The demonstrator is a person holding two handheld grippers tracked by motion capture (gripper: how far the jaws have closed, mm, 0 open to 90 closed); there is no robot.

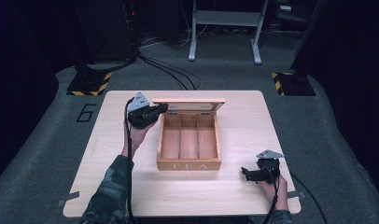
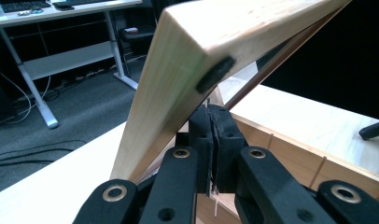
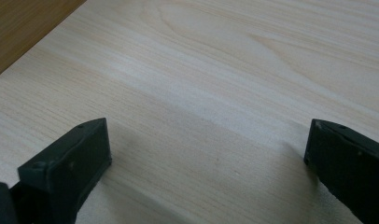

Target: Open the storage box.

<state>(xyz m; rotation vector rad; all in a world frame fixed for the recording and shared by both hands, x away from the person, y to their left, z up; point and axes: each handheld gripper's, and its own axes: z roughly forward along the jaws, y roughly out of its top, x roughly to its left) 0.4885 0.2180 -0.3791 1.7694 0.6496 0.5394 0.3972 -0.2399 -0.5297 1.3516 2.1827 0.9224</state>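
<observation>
On the left of the high view we see the left gripper [image 1: 162, 108] held up at the back left corner of the wooden tea box [image 1: 189, 164], its tip touching the left end of the raised lid [image 1: 188, 101]. In the left gripper view its fingers [image 2: 201, 135] are pressed together with nothing clearly between them, and they sit just under the lid's slanting underside, close beside a small dark bumper pad [image 2: 215, 73] on the lid's corner. Whether the fingers actually press on the lid we cannot tell.

The tea box stands in the middle of the bench [image 1: 243, 116], open, with the lid tilted up at the far side. Inside we see three long compartments set side by side, and the front wall carries the word TEA.

Further right, near the front right corner of the bench, the right gripper [image 1: 246, 173] rests low in the person's hand, pointing left towards the box and well apart from it. In the right gripper view its fingers [image 3: 75, 161] are spread wide over bare wood, holding nothing
</observation>
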